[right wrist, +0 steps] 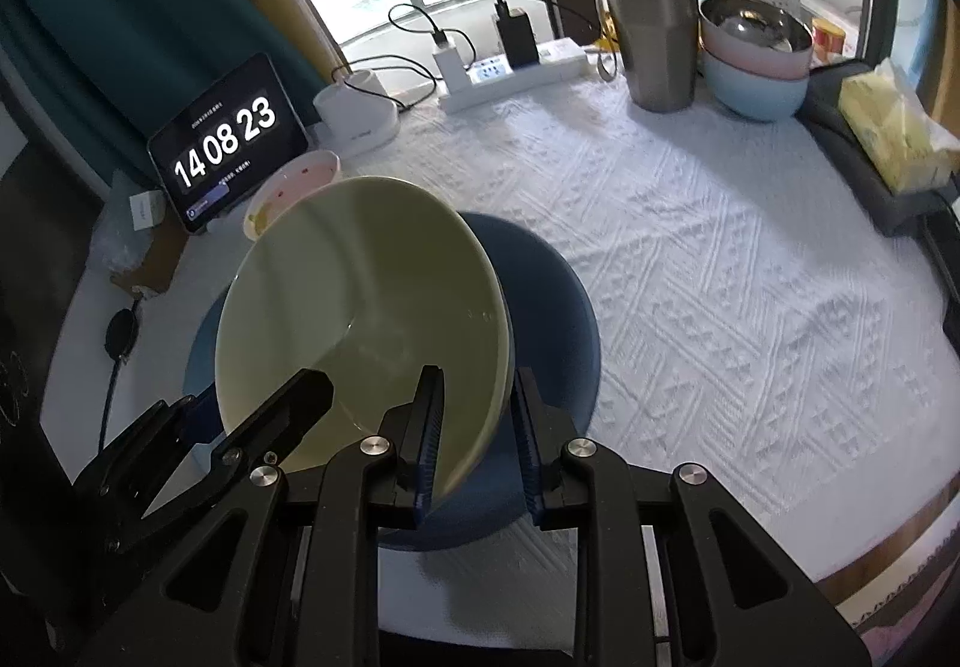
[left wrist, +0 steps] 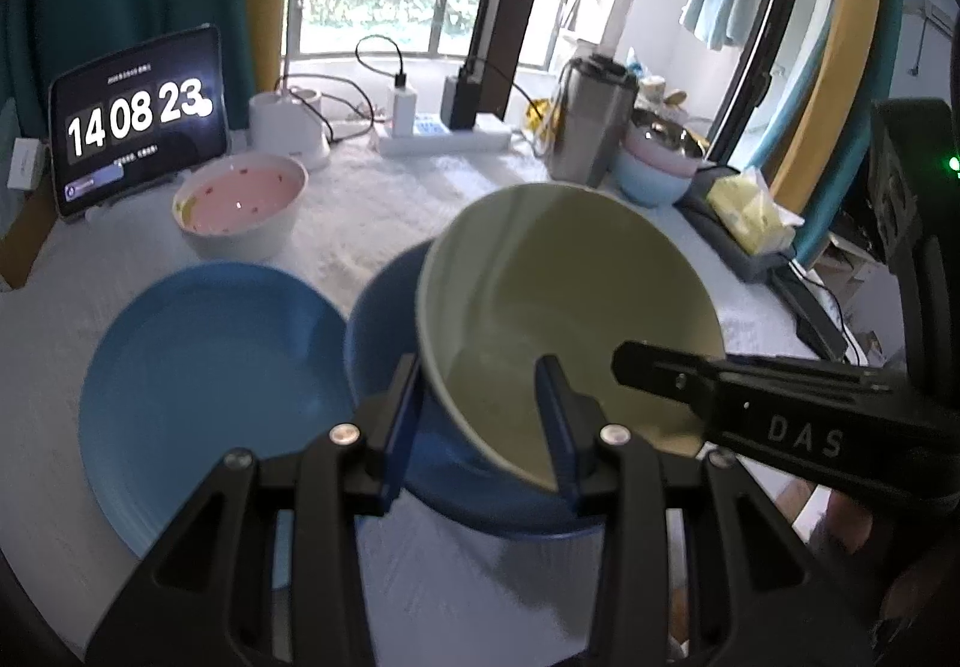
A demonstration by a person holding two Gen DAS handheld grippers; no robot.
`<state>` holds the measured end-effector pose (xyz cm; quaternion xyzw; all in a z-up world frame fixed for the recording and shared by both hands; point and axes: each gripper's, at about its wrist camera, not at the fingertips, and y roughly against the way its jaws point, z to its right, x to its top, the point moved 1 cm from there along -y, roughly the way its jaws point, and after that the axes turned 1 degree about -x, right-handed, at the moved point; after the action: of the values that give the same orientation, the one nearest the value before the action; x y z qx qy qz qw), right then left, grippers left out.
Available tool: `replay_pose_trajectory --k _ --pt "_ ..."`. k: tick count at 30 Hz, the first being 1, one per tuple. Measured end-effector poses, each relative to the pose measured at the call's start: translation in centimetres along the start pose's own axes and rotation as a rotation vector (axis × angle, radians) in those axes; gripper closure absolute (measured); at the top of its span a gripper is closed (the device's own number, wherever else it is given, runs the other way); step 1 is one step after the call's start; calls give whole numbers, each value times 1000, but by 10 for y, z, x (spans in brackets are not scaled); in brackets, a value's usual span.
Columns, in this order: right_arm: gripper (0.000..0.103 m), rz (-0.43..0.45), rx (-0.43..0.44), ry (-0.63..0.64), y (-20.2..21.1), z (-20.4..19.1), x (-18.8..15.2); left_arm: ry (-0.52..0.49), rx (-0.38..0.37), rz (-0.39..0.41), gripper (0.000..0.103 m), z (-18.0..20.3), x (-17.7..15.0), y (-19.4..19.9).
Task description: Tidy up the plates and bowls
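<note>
A pale green bowl [left wrist: 570, 277] [right wrist: 360, 277] hangs tilted just above a dark blue bowl [left wrist: 381, 313] [right wrist: 552, 307] on the white tablecloth. My left gripper [left wrist: 480, 415] is shut on its near left rim, one finger inside and one outside. My right gripper [right wrist: 478, 427] is shut on the opposite rim in the same way. Each gripper also shows in the other's view, reaching into the bowl. A light blue plate [left wrist: 210, 367] lies left of the dark blue bowl. A pink-lined bowl [left wrist: 240, 199] [right wrist: 294, 181] stands behind the plate.
At the back right, a steel bowl sits in stacked pink and light blue bowls [left wrist: 654, 162] [right wrist: 756, 60] beside a steel tumbler [left wrist: 591, 120] [right wrist: 654, 36]. A clock tablet [left wrist: 138, 120], lamp base, power strip [right wrist: 516, 69] and tissue box [right wrist: 894, 126] line the table's edges.
</note>
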<state>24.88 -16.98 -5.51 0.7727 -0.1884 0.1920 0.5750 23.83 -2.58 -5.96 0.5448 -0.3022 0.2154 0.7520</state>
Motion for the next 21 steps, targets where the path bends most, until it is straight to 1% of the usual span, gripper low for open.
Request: replay_pose_trajectory --k 6,10,13,18,21 --pt "78 -27 2 -15 -9 7 -4 -2 8 -41 64 2 -7 -13" --pt "78 -26 3 -11 -10 7 -2 -11 24 -45 64 2 -9 -16" --pt "78 -31 -1 -3 -11 5 1 -7 20 -52 63 -1 -8 -18" --pt "78 -57 -22 21 -18 -1 1 -3 41 -49 62 -4 -7 -17" --pt "78 -77 -22 16 -25 -1 1 -7 57 -24 60 -7 -6 -12"
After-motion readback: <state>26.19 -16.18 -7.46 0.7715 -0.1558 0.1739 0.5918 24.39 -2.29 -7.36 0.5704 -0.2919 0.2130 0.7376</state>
